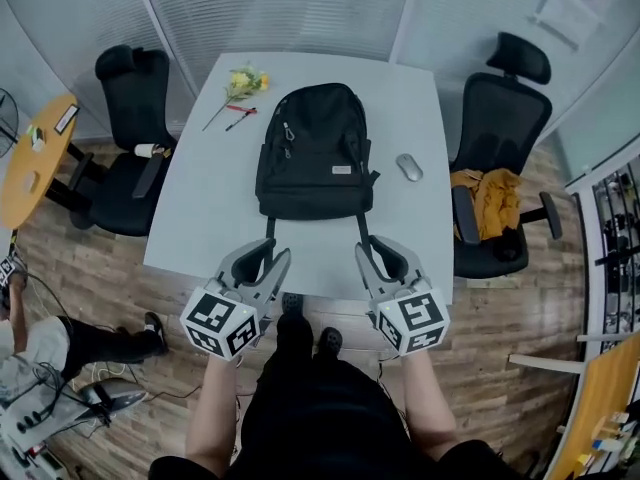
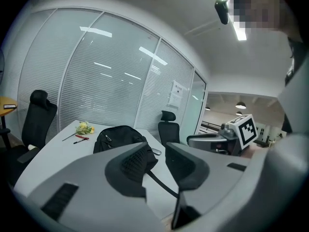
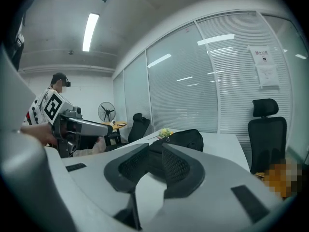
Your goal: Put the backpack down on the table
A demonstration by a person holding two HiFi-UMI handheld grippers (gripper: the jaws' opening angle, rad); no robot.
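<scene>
A black backpack [image 1: 315,153] lies flat on the pale grey table [image 1: 200,203], its two shoulder straps [image 1: 362,230] trailing toward the near edge. My left gripper [image 1: 270,256] hovers at that near edge just behind the left strap, and my right gripper [image 1: 378,254] hovers behind the right strap. In the left gripper view the jaws of my left gripper [image 2: 157,151] stand apart with nothing between them, the backpack [image 2: 118,137] beyond. My right gripper [image 3: 155,151] shows a narrow gap, also empty, with the backpack [image 3: 186,138] further off.
A yellow flower [image 1: 243,83], a red pen [image 1: 240,111] and a grey mouse [image 1: 409,167] lie on the table. Black office chairs stand at the left [image 1: 130,148] and right [image 1: 495,128], the right one holding an orange cloth [image 1: 492,193]. Another person [image 1: 40,353] sits low at the left.
</scene>
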